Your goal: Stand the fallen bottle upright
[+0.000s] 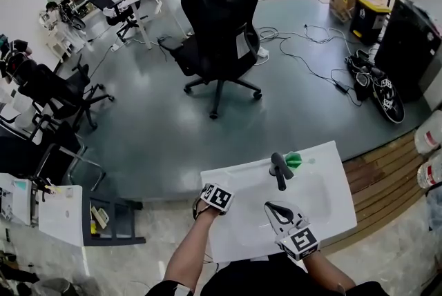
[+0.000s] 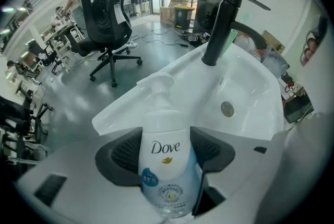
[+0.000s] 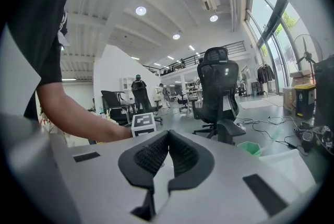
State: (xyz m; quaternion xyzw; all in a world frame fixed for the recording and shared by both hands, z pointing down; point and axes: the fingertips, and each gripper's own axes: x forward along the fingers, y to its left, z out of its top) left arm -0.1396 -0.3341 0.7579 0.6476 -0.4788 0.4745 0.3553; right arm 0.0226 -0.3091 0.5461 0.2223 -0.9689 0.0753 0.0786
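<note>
Between left gripper [image 2: 165, 139] jaws, pinched, a white "Dove" bottle [image 2: 165, 168]; right gripper [image 3: 168, 137] jaws pressed together.

The head view looks steeply down on the white sink [image 1: 324, 181] from above, the left gripper [image 2: 166, 144] view looks closely into that same sink, and the right gripper [image 3: 167, 138] view faces nearly level toward the office chair [image 3: 219, 82], which all three share.
</note>
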